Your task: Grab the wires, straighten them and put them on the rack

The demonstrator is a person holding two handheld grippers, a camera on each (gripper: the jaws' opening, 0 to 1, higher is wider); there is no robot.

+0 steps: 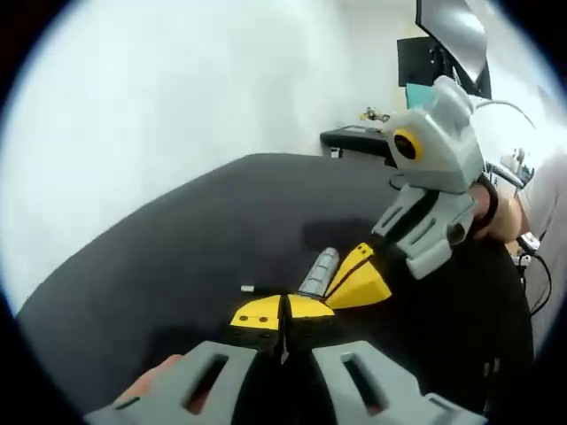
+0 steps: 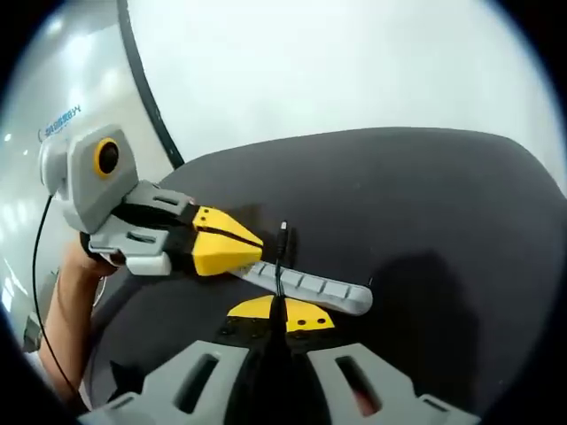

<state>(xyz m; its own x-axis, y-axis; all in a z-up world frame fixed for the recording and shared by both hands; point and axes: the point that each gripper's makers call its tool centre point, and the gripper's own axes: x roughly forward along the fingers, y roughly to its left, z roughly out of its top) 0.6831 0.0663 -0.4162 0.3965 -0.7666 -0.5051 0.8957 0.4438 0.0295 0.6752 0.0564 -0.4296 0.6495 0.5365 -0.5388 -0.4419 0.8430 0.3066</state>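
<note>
A thin black wire [image 2: 280, 266] rises from between the yellow tips of my right gripper [image 2: 276, 315], which is shut on it; its light plug end [image 2: 283, 229] points up and free. My left gripper [image 1: 283, 314] has its yellow tips pressed together. It also enters the right gripper view from the left [image 2: 252, 245]. A grey ribbed strip [image 2: 319, 289] runs from the left gripper's tips across behind my right tips. Whether either gripper holds it I cannot tell. The strip [image 1: 319, 270] lies beside the right gripper [image 1: 354, 283], low over a dark table [image 1: 177, 257].
The dark round table [image 2: 425, 204] stands before a white wall. A small white piece [image 1: 248, 288] lies just left of my left tips. A desk with a monitor [image 1: 447, 35] is at the back right. A person's hand [image 1: 492, 208] and arm [image 2: 62, 301] hold the grippers.
</note>
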